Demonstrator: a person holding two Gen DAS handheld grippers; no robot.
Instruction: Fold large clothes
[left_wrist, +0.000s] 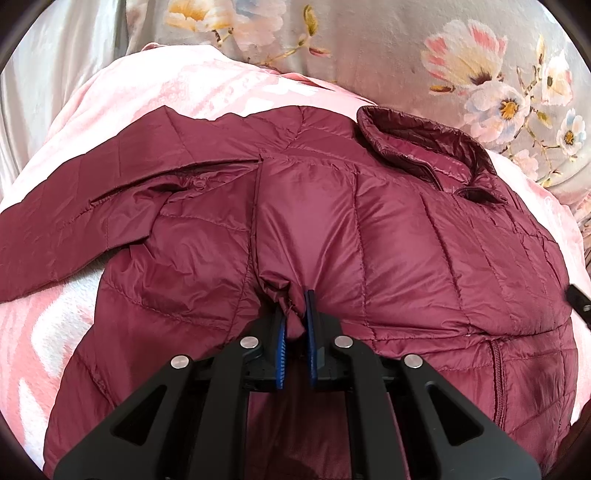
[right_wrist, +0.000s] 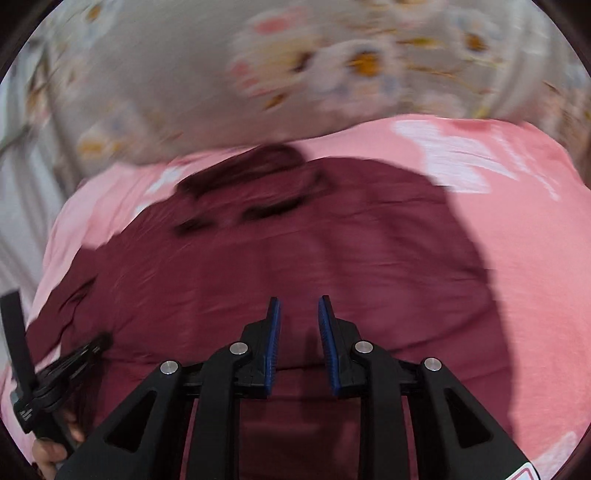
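A maroon quilted puffer jacket (left_wrist: 388, 229) lies spread on a pink blanket (left_wrist: 122, 110), its collar (left_wrist: 424, 147) at the far right and one sleeve (left_wrist: 74, 206) stretched to the left. My left gripper (left_wrist: 295, 314) is shut on a bunched pinch of the jacket's fabric near its middle. In the blurred right wrist view the jacket (right_wrist: 295, 251) fills the centre. My right gripper (right_wrist: 298, 314) is open and empty, just above the jacket. The left gripper's handle (right_wrist: 40, 373) shows at the lower left there.
A grey floral bedspread (left_wrist: 369, 44) lies beyond the pink blanket, and also shows in the right wrist view (right_wrist: 184, 74). The pink blanket (right_wrist: 517, 258) extends to the right of the jacket. A zipper (left_wrist: 496, 369) runs down the jacket's near right part.
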